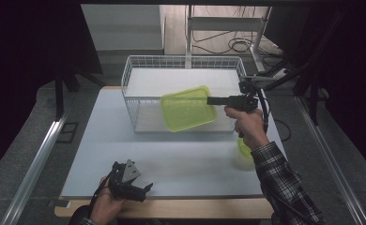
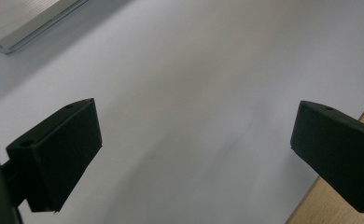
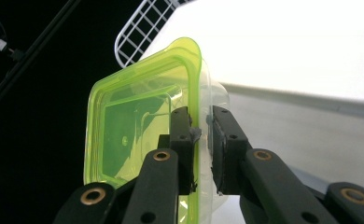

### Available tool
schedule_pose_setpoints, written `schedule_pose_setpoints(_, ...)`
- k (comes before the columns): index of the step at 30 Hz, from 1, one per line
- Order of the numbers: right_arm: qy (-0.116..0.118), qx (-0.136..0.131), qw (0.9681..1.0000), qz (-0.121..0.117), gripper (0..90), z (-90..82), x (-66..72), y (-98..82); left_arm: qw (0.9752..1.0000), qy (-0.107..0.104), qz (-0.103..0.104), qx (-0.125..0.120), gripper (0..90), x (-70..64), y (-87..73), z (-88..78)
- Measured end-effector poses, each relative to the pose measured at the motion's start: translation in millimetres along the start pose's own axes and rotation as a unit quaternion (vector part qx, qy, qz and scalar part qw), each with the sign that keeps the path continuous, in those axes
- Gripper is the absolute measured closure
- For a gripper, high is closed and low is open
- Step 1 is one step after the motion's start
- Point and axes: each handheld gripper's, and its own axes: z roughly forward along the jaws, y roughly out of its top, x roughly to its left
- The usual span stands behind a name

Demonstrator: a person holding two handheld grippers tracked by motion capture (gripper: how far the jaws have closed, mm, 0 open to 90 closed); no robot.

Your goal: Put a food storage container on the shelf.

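A square yellow-green plastic container (image 1: 187, 108) hangs tilted in the air over the front wall of the white wire basket (image 1: 133, 96). My right gripper (image 1: 212, 100) is shut on the container's right rim, reaching in from the right. In the right gripper view the jaws pinch the container (image 3: 124, 135) wall between them, gripper (image 3: 201, 135), with the container's inside facing left. My left gripper (image 1: 143, 191) rests low at the table's front left edge. Its jaws stand wide apart over bare white tabletop, gripper (image 2: 194, 140), with nothing between them.
Another yellow-green round piece (image 1: 243, 149) lies on the table under the right forearm. The white table (image 1: 181, 159) has a wooden front edge (image 2: 339, 205). A metal rail (image 1: 35, 164) runs along the left, and cables lie on the floor behind the basket.
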Motion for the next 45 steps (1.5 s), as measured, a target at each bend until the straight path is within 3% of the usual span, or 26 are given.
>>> schedule_pose_setpoints(13,-0.022,-0.036,0.9991,-0.002,79.7,0.5,7.3,33.9,1.0000,-0.005,-0.003,-0.002,1.6,0.5,-0.1,-0.2)
schedule_pose_setpoints(27,-0.053,-0.065,0.9964,0.006,79.7,14.9,4.7,59.4,1.0000,-0.004,-0.001,0.001,1.5,0.4,-0.2,0.3)
schedule_pose_setpoints(45,-0.088,-0.084,0.9922,0.026,79.0,36.7,-7.2,67.6,1.0000,-0.003,0.007,0.003,1.5,-0.4,0.1,0.3)
